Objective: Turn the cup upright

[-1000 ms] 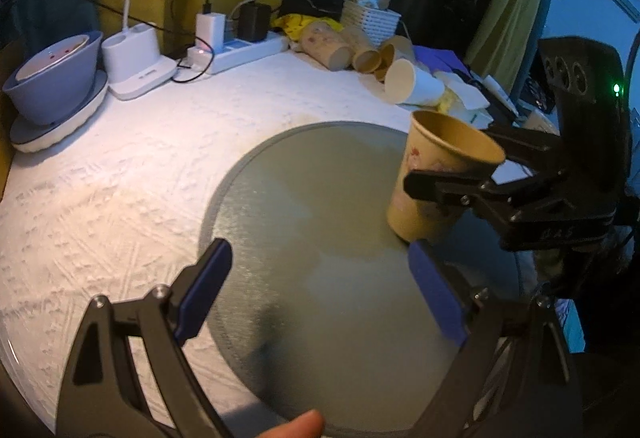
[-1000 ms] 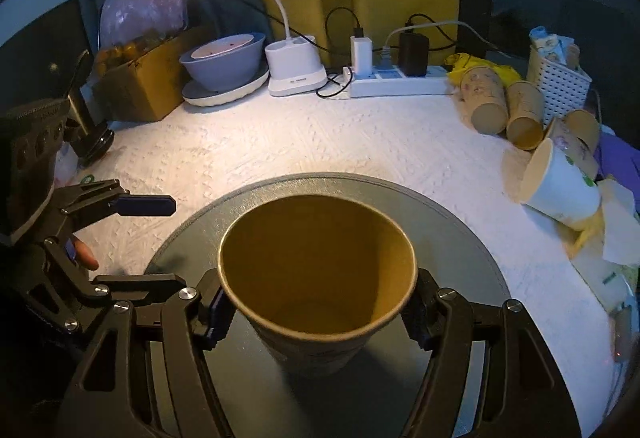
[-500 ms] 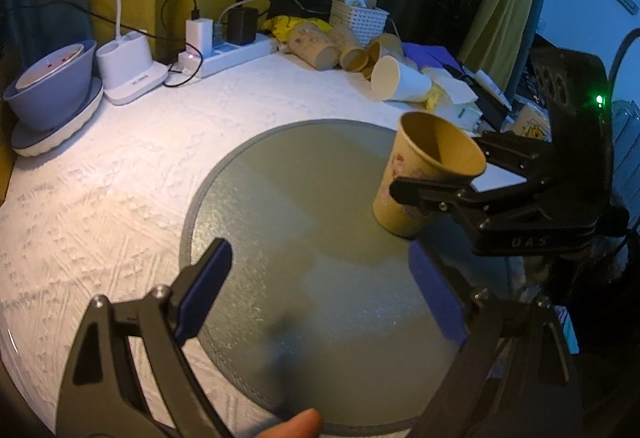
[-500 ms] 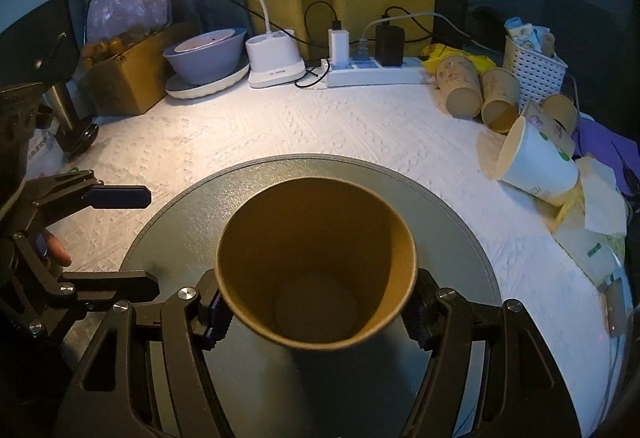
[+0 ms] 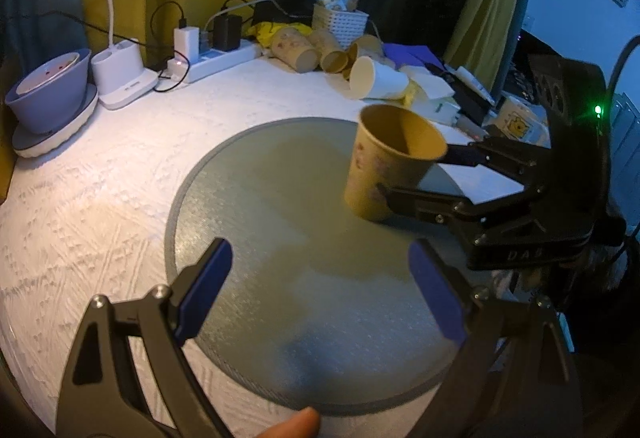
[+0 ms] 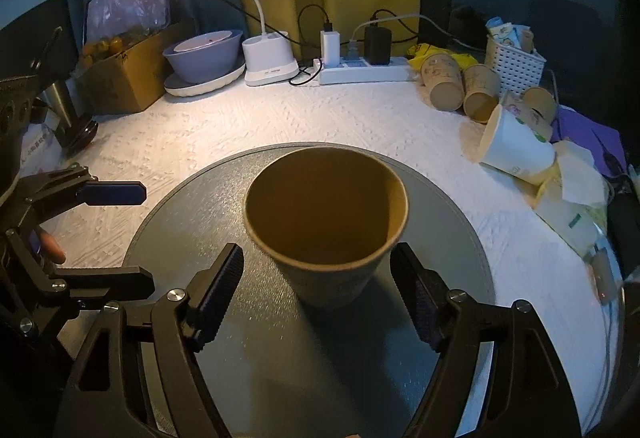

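A brown paper cup (image 6: 326, 222) stands upright, mouth up, on the round grey mat (image 6: 240, 358); it also shows in the left wrist view (image 5: 384, 174) on the mat (image 5: 280, 238). My right gripper (image 6: 320, 298) is open, its fingers spread on either side of the cup and clear of its wall; it shows in the left wrist view (image 5: 424, 174) at the cup's right. My left gripper (image 5: 320, 286) is open and empty over the near part of the mat, left of the cup; it shows at the left edge of the right wrist view (image 6: 112, 234).
Several paper cups (image 6: 460, 86) lie on their sides at the back right, with a white cup (image 6: 516, 146), a white basket (image 6: 514, 58) and papers (image 6: 576, 190). A power strip (image 6: 360, 72), lamp base (image 6: 270, 58), purple bowl (image 6: 204, 54) and cardboard box (image 6: 120, 78) line the back.
The right gripper has opened and let go of the cup, which now stands on the mat. The right gripper has drawn back a little. The left gripper stays open.
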A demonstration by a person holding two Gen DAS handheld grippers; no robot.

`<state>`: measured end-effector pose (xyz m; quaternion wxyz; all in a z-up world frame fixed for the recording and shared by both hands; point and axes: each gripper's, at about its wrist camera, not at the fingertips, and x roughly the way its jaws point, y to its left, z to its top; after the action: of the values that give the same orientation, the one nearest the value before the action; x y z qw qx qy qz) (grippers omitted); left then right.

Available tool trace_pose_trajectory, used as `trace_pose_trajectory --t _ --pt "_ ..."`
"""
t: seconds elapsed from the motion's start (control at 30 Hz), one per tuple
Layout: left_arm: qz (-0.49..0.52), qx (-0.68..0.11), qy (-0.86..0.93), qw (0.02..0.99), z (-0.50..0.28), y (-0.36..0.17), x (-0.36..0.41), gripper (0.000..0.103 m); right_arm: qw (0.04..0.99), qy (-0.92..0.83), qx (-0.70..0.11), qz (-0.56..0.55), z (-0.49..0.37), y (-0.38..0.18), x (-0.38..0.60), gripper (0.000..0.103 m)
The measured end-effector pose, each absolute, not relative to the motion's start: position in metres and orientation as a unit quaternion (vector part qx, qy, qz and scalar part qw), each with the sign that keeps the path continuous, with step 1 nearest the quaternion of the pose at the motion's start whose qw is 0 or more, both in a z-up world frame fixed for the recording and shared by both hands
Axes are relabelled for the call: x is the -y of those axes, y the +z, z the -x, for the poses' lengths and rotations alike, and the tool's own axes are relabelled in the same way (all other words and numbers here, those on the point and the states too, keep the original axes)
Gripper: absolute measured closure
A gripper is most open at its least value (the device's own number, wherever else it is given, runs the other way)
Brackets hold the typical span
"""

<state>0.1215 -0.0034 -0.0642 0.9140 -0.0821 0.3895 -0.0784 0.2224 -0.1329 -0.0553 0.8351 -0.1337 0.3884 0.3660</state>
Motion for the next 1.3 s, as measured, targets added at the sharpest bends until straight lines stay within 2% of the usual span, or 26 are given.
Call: trace_pose_trajectory --t 0.93,1.3 --pt "0.060 -0.324 -0.118 0.937 -0.051 -0.026 0.031 0.012 0.887 0.295 -0.339 0.110 -0.132 -0.014 0.184 0.024" --pt "0.042 -0.250 -0.094 0.963 -0.019 0.012 0.035 0.012 0.906 0.286 -0.294 0.107 -0.103 0.019 0.198 0.024"
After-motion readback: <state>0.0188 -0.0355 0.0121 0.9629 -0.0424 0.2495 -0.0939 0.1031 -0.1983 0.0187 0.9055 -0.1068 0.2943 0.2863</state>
